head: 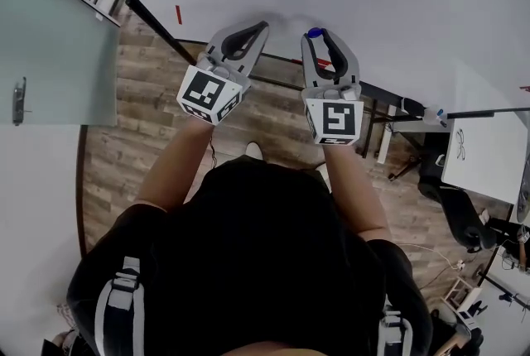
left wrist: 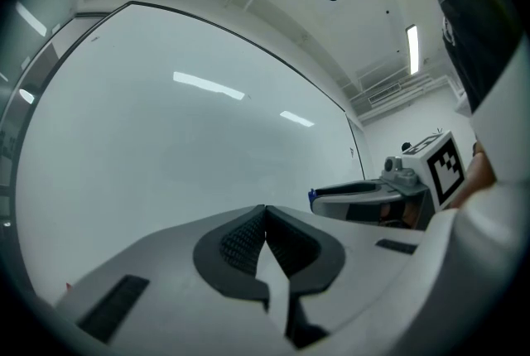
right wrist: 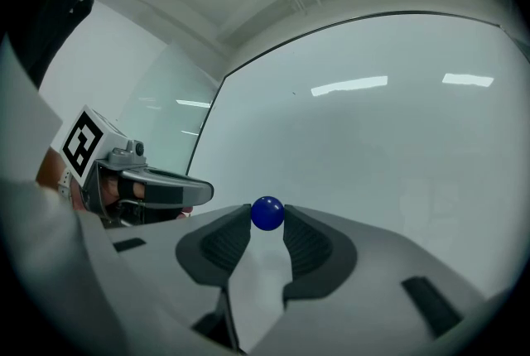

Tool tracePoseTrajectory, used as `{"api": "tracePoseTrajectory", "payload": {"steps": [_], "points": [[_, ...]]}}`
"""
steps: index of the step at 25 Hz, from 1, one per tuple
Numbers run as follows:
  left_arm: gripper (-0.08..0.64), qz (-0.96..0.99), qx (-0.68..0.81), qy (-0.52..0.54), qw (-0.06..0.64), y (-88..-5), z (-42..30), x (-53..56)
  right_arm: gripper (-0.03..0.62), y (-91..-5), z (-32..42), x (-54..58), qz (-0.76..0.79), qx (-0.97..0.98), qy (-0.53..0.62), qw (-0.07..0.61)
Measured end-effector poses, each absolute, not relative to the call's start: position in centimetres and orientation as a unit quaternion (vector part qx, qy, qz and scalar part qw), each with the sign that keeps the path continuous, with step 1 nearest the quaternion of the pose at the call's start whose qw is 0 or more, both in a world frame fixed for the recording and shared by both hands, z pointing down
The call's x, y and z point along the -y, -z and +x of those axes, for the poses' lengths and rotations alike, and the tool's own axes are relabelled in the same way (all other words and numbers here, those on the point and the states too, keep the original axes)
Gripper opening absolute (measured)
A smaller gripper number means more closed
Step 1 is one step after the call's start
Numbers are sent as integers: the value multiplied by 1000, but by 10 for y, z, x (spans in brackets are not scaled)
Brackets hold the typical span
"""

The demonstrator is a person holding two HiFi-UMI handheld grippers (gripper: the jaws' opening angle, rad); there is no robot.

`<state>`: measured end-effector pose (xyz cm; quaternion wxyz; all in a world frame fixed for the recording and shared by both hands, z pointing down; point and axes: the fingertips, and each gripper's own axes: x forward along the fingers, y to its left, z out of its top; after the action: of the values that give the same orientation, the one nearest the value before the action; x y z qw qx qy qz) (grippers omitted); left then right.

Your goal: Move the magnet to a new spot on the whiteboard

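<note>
The magnet (right wrist: 267, 213), a small blue knob, is clenched between the very tips of the right tool (head: 320, 36), whose jaws are parted only by the knob's width. It is held just in front of the whiteboard (right wrist: 381, 131), low on the panel, though no view shows whether it touches the surface. The left tool (left wrist: 265, 215) is clenched on nothing, its jaws met tip to tip. It is held close beside the right one, on its left, and is likewise pointed at the board. The step in hand is judged to be the carrying of the magnet to its new spot. Since the grip is shallow (only the tips bear on a round body), the squeeze is best held firm until the magnet's back has been laid flat on the board. A bare patch should be chosen, the tool brought in square to the surface, and the jaws opened only once the magnet is seated. The tool is then best drawn straight back, so that the magnet is not dragged aside. The left tool is best kept clear.
</note>
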<state>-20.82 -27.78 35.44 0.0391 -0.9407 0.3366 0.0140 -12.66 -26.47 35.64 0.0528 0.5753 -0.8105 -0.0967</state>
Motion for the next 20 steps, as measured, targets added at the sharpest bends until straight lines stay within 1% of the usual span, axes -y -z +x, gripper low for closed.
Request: {"api": "tracePoseTrajectory", "payload": {"steps": [9, 14, 20], "points": [[5, -927, -370, -16, 56, -345, -267, 306, 121, -340, -189, 300, 573, 811, 113, 44], [5, -922, -382, -16, 57, -343, -283, 319, 121, -334, -214, 315, 570, 810, 130, 42], [5, -920, -386, -19, 61, -339, -294, 331, 121, -329, -226, 334, 591, 788, 161, 63]]}}
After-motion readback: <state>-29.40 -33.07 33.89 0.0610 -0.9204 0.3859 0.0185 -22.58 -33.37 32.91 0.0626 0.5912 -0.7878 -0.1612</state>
